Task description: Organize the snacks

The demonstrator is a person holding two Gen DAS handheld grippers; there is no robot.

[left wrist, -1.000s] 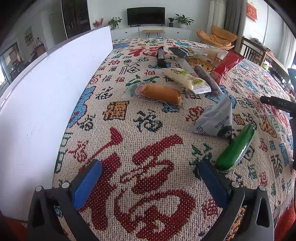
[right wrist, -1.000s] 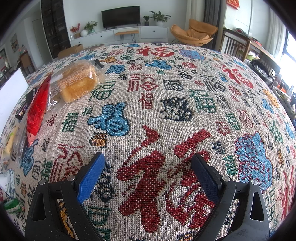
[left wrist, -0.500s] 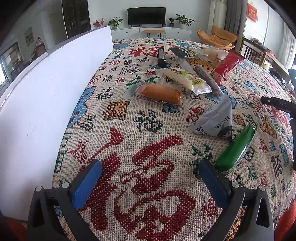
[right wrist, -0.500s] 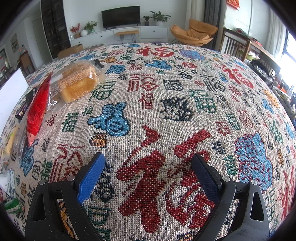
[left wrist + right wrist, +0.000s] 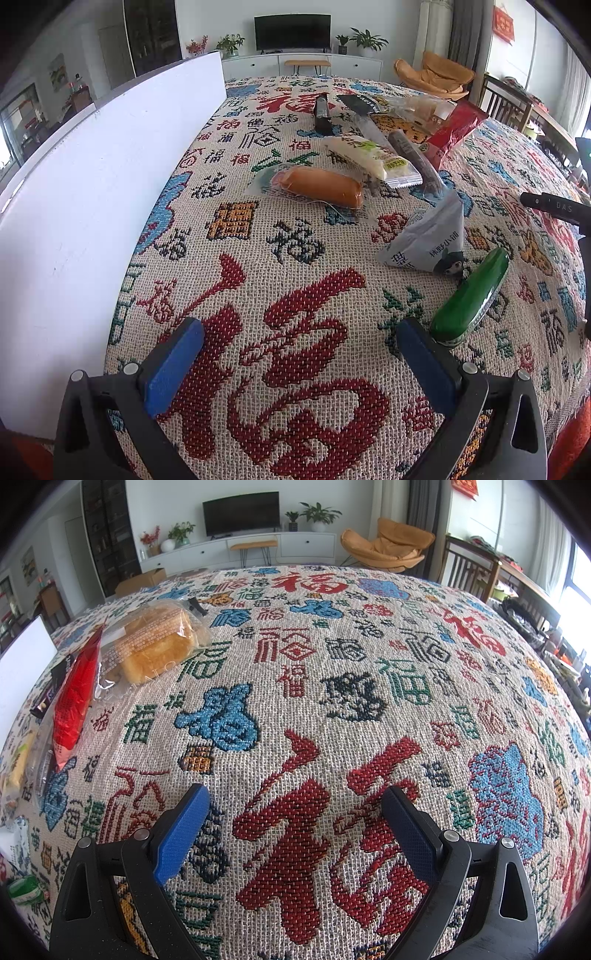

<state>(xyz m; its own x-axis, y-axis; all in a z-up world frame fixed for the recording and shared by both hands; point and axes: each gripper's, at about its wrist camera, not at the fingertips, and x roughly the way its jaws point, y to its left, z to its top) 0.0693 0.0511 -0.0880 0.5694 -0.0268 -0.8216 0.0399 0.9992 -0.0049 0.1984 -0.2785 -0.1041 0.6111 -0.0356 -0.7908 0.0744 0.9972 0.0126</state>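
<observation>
Both claws, left gripper [image 5: 301, 363] and right gripper [image 5: 295, 829], wide apart, empty; ahead-right of the left, grey Chinese-lettered packet [image 5: 428, 240]; clear-bagged bread [image 5: 155, 646] far ahead-left of the right.

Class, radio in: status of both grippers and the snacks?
Left gripper open, empty. Right gripper open, empty. Snacks untouched; green packet nearest left. Nothing blocking.

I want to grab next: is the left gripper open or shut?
Open. The left gripper shows blue pads spread wide over bare tablecloth, holding nothing.
</observation>
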